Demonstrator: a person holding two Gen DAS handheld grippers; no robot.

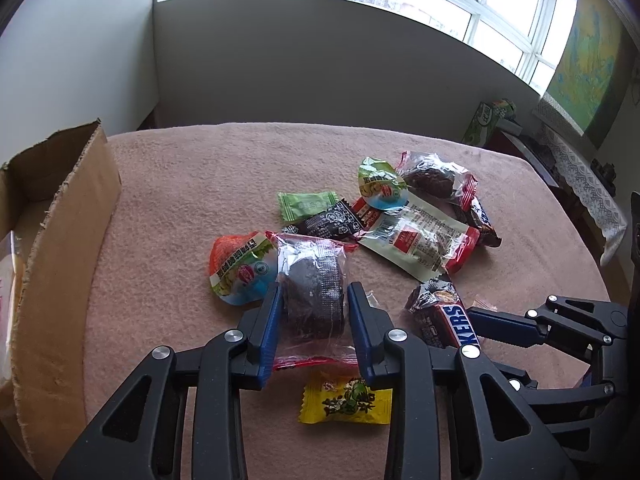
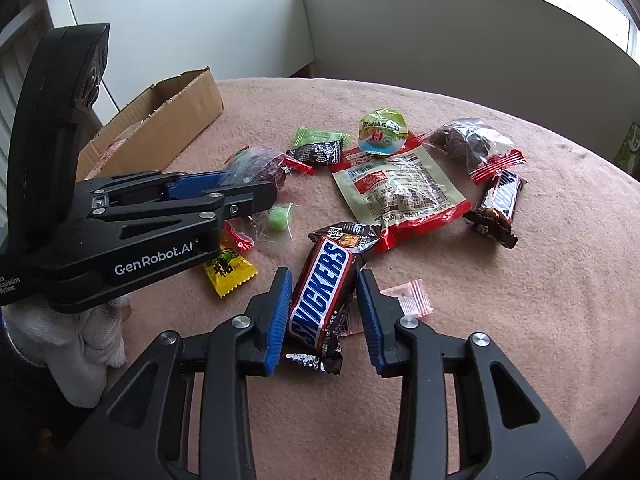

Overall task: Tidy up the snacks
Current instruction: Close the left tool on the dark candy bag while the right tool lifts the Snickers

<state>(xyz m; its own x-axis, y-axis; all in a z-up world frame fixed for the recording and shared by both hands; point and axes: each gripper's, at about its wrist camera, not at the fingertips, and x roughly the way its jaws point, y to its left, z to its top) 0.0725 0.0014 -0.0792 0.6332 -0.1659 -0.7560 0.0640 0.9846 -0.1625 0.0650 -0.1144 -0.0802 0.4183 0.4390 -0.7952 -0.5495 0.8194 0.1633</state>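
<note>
Left gripper (image 1: pixel 312 300): spread around a clear-wrapped dark cake (image 1: pixel 314 294) lying on the surface; the pads sit beside the wrapper, and a firm pinch is not evident.
Right gripper (image 2: pixel 324 300): spread around a Snickers bar (image 2: pixel 320 300) lying on the surface; its left pad is just beside the wrapper, its right pad apart from it.
Surface (image 1: pixel 180 184): covered in pink cloth, with the snacks heaped near its middle.
Cardboard box (image 1: pixel 60 240): stands at the left edge, well apart from the heap; something pale is glimpsed inside, but the contents cannot be told.
Progress: judged early, as nearly all snacks are seen loose on the surface and no sorting is evident.
Left to do: the 2 straddled items are to be lifted, then the rest cleared, probably into the box.
Count, dark cakes: 2.
Count, Snickers bars: 2, the second (image 2: pixel 498 208) lying at the far right.
Count, jelly cups: 2.
Count, large beige-and-red pouch (image 2: pixel 400 192): 1.
Count, small wrapped candies: roughly 5, including 1 yellow candy (image 1: pixel 346 402).
</note>
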